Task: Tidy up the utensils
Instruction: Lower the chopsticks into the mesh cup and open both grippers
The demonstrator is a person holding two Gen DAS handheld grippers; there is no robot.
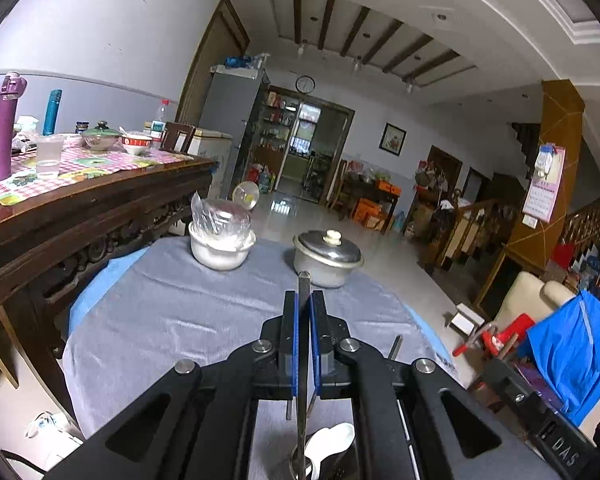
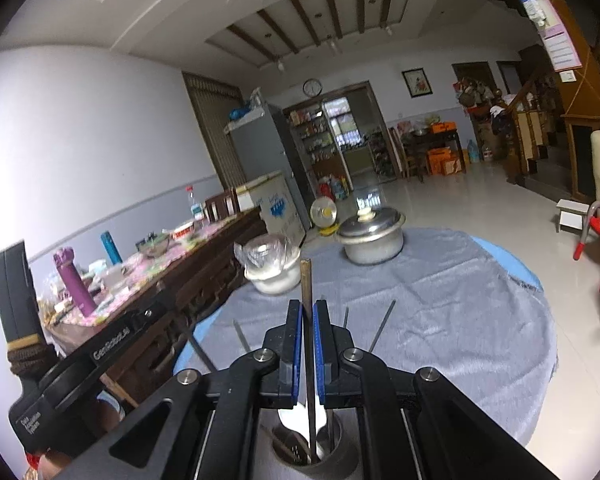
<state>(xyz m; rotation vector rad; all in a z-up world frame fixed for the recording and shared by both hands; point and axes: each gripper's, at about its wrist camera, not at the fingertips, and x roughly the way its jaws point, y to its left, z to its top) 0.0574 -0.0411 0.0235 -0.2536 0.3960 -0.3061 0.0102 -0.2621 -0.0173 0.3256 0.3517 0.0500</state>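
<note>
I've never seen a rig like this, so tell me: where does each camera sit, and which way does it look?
Left wrist: on the left gripper, looking along its fingers, shut on a chopstick, across the round table.
Right wrist: on the right gripper, shut on another chopstick; the left gripper shows at its left edge.
Both share the lidded pot, wrapped bowl and utensil holder.

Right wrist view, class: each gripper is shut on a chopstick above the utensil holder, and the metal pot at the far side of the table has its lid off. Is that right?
Not quite. The pot has its lid on, as the right wrist view shows. The rest stands: the right gripper is shut on a chopstick above the holder, and the left gripper likewise.
</note>
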